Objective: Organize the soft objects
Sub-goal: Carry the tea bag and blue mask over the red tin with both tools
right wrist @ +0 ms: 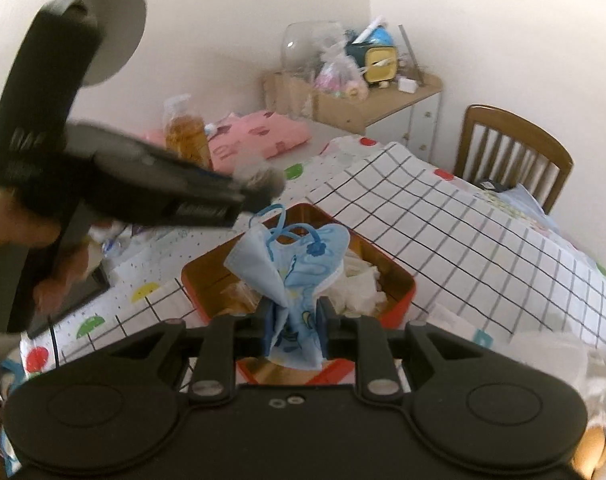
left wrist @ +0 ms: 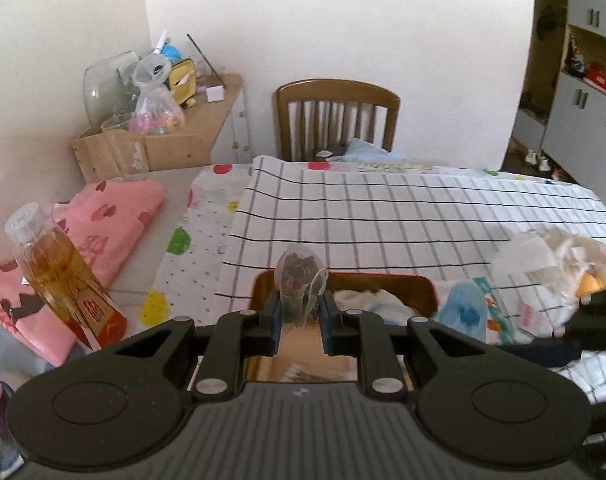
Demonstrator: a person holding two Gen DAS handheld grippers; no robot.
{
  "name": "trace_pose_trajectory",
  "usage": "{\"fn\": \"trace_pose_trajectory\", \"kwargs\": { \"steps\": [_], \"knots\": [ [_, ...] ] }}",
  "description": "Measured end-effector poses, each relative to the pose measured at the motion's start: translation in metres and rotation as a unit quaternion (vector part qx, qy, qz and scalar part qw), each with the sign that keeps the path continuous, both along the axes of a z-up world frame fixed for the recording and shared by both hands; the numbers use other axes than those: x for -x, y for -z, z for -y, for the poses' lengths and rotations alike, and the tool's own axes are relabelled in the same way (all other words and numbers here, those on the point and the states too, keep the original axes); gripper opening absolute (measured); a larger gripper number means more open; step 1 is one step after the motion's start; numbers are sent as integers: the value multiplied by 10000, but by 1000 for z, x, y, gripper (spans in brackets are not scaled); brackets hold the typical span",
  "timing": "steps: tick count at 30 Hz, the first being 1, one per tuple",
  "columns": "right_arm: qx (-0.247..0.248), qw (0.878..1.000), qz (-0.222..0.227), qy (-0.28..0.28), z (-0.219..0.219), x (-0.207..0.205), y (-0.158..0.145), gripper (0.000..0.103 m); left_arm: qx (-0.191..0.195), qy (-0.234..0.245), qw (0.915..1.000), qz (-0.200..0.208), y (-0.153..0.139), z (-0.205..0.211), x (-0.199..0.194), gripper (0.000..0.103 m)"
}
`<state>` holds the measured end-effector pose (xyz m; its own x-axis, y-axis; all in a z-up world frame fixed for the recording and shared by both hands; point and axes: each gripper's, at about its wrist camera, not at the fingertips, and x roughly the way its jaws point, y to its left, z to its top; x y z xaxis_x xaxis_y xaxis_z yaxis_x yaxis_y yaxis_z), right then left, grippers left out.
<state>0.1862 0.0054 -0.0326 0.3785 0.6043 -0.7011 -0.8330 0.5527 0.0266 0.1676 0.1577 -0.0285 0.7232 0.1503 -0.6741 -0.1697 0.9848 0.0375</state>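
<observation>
Left gripper [left wrist: 301, 312] pinches a translucent mesh tea bag [left wrist: 299, 280], upright above the red-rimmed tin tray [right wrist: 399, 276]. Right gripper [right wrist: 295, 320] clamps a crumpled blue printed face mask [right wrist: 299, 276], its loops up, over the tray's near edge on the checked tablecloth [left wrist: 423, 216].

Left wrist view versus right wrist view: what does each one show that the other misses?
Only the left wrist view shows the left tool shut on a tea bag, and grey cabinets at the far right.

Only the right wrist view shows the right tool shut on a blue child's face mask, with the left tool's body blurred at upper left.

Both show the red tin with white cloth inside, the checked cloth, the amber bottle, the pink fabric and the wooden chair.
</observation>
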Motion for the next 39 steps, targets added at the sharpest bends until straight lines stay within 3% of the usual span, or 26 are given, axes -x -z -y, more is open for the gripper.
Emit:
{"fn": "trace_pose_trajectory", "kwargs": {
  "steps": [12, 27, 39],
  "knots": [
    [590, 9980, -11, -227, -46, -22, 47, 23, 203, 61, 9982, -560, 43, -10, -48, 19],
    [985, 9945, 23, -360, -53, -30, 81, 25, 292, 133, 9911, -1296, 90, -2, -70, 19],
    [829, 9959, -147, -331, -45, -36, 80, 42, 390, 70, 9891, -1417, 99, -5, -77, 19]
  ]
}}
